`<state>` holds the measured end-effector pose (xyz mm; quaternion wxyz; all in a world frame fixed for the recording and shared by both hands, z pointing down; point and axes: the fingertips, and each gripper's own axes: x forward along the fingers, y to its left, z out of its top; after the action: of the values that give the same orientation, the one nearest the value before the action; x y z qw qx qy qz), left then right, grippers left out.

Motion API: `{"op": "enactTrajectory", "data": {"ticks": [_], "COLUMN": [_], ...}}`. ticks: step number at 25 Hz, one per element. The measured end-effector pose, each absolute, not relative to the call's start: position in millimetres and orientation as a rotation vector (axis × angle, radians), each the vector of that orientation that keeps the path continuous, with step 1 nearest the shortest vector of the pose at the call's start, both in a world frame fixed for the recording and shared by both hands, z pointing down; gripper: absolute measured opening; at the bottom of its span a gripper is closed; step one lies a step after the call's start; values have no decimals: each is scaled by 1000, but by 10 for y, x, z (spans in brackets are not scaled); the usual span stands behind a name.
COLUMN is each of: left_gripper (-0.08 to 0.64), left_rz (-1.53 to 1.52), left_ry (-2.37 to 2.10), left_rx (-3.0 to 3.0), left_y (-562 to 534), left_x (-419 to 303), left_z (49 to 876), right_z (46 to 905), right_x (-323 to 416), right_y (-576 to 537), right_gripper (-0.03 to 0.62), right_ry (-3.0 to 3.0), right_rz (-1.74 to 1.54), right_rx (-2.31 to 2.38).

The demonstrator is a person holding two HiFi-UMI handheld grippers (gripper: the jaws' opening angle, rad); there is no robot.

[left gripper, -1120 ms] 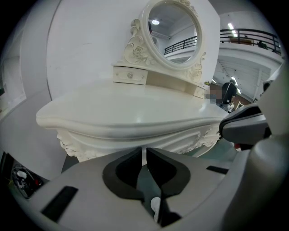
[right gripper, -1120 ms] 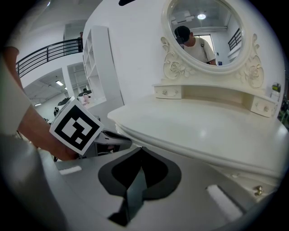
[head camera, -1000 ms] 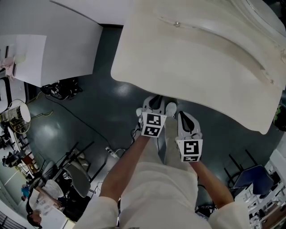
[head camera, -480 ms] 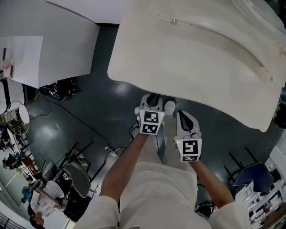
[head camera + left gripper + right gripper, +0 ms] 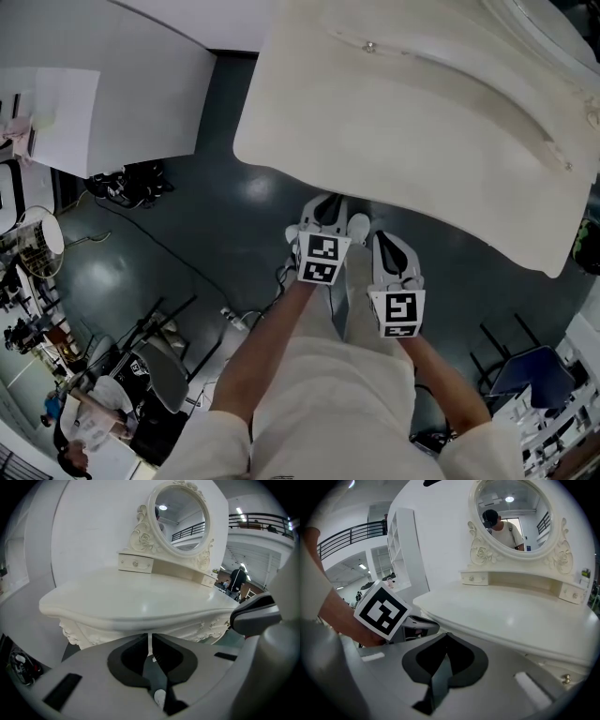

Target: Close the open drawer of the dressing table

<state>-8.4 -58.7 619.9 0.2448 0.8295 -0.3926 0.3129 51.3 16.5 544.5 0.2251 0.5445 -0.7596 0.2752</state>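
Dressing table (image 5: 89,632), cream, carved, oval mirror (image 5: 180,517): directly ahead; no drawer visibly standing out, only a knob (image 5: 566,679) beneath the tabletop (image 5: 412,122) front edge. Left gripper (image 5: 150,639) and right gripper (image 5: 446,637): jaws closed together, holding nothing, low before that edge; step judged approach, next a level push on the drawer front. Floor (image 5: 187,216) dark, glossy; white wall (image 5: 93,527) behind.

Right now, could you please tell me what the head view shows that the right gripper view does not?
Only the head view shows the marker cube on the right hand-held gripper and the black cables on the floor. Only the right gripper view shows the glass of the oval mirror, with a person reflected in it. Both show the white top of the dressing table and the left hand-held gripper.
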Motion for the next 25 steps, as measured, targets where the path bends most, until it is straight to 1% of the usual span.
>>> {"op": "enactTrajectory", "data": {"ticks": [8, 25], "left_gripper": [20, 9], "left_rz": [850, 729], "left_ry": [-1025, -1057], "left_rx": [2228, 2271], "left_y": [-385, -205], "left_x": [-153, -164], "left_z": [6006, 4967], "right_z": [5287, 4645], "right_x": [520, 539], "right_y": [130, 109], "right_gripper": [-2, -2], "right_ry": [-2125, -2223], "right_rz": [719, 618], "right_rx": [1512, 1515]}}
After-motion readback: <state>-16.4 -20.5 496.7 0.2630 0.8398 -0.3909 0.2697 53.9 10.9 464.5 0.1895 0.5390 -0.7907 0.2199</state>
